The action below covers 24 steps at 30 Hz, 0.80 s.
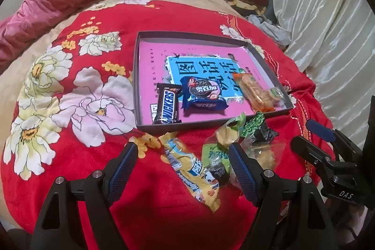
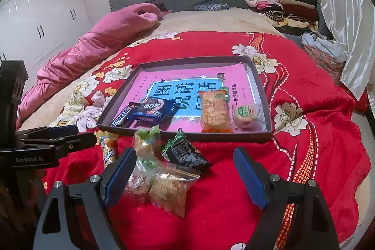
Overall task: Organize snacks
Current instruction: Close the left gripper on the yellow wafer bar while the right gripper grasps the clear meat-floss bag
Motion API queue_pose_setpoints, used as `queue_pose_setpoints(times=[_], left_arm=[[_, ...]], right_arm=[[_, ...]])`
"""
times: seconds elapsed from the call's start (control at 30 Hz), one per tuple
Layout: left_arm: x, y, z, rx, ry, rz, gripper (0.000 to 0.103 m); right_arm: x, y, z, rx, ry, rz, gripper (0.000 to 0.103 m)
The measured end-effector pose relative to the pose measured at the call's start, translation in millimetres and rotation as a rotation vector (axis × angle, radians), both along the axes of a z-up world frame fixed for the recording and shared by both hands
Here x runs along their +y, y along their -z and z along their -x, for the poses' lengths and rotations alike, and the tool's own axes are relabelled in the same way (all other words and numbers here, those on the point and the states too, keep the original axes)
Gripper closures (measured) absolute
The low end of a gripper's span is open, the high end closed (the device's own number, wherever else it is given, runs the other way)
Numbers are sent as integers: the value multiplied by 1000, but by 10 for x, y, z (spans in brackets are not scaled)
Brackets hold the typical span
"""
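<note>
- Tilting downward, left gripper (image 1: 184, 168) hovers, fingers spread, over a crinkly yellow wrapper (image 1: 192, 173).
- Right gripper (image 2: 185, 176) gapes empty above clear snack bags (image 2: 164, 189).
- Shallow cardboard tray (image 2: 266, 107) on the red plush blanket (image 2: 316, 114) holds 4 snacks.

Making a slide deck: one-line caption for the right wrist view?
Open right gripper above loose snack packets on a red blanket, near a half-filled tray.
</note>
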<state>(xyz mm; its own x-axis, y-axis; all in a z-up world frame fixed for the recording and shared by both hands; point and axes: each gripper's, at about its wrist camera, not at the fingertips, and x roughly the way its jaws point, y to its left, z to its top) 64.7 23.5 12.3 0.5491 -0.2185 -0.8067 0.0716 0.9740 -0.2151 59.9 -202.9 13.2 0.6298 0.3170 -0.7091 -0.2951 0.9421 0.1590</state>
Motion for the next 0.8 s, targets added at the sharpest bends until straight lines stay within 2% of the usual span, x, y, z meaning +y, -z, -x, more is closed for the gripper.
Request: queue_pose_setpoints(times=[0.43,0.8], left_arm=[[33,130,43,43,-10,-6,22],[63,337,1,97,-24,14,22]], right_arm=[[6,139,62,54,4,4,18],[44,497,4,193,15,-51,18]])
